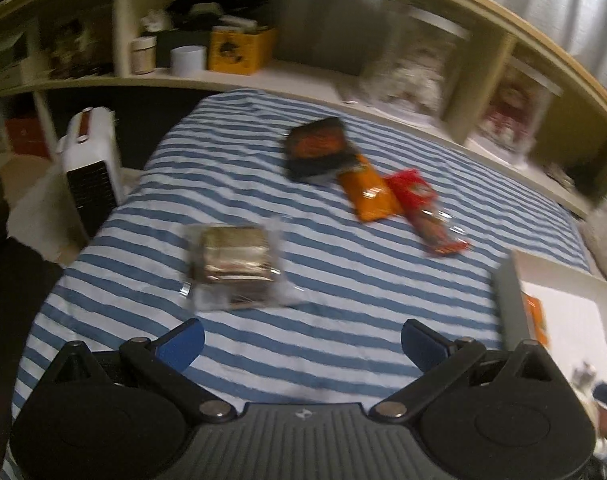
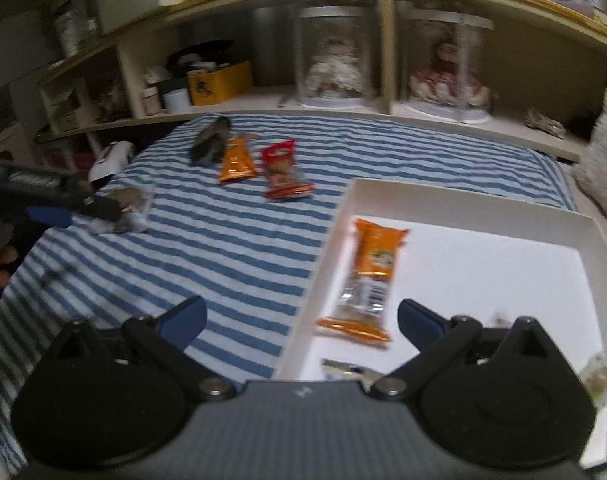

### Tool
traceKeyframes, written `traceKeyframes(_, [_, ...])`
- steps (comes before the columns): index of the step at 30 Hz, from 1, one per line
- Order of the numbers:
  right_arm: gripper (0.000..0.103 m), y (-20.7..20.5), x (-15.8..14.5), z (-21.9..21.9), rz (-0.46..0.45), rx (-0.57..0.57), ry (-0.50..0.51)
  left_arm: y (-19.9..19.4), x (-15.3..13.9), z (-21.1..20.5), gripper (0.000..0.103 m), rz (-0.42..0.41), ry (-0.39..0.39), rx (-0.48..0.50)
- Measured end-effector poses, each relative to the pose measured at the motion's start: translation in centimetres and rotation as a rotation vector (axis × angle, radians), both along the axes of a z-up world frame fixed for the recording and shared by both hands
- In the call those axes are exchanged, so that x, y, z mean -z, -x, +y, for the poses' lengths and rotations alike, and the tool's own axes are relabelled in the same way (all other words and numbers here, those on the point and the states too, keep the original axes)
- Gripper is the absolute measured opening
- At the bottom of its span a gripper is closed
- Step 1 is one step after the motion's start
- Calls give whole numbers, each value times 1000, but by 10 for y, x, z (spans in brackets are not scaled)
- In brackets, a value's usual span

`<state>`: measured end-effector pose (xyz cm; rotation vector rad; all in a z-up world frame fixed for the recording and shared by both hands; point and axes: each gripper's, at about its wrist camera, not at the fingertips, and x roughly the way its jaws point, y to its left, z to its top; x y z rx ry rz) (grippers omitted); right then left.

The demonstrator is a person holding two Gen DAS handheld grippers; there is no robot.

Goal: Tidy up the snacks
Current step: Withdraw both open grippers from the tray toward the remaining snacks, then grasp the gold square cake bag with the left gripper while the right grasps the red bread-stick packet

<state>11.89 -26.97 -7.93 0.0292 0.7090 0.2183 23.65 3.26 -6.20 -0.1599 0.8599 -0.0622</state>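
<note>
Hovering over the striped bed [image 1: 343, 320], the left gripper [image 1: 302, 342] spreads wide and empty, a clear-wrapped snack [image 1: 235, 266] lying at its 11 o'clock. The right gripper [image 2: 302, 320] gapes equally wide, holding nothing, above the white tray's [image 2: 463, 204] near edge, where an orange packet [image 2: 365, 280] lies inside. Three more snacks [image 2: 243, 156] sit at 12 o'clock.

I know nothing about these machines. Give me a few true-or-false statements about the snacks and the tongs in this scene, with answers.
1. The left tongs are open and hold nothing. True.
2. The shallow white cardboard tray is empty. False: an orange-wrapped snack bar lies in it.
3. The red snack packet lies on the blue-and-white striped cloth. True.
4. The right tongs grip a packet. False: open, empty.
</note>
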Motion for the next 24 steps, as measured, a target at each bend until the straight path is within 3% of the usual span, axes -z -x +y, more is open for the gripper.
traceKeyframes(3, [102,1,3,12,-23,-51,4,-15,6,12,103,1,9,-46])
traceKeyframes(9, [102,-4,14,27,-5,-106,-25,-43,20,28,103,20,107,-121])
traceKeyframes(13, [102,-14,14,30,-37,-101,-25,-59,29,31,103,45,110,-159])
traceKeyframes(20, [102,-80,-7,32,-132,-32,-17,-72,44,28,103,91,40,-153])
traceKeyframes(24, [102,-143,-11,38,-119,-40,5,-72,40,26,103,80,31,-149])
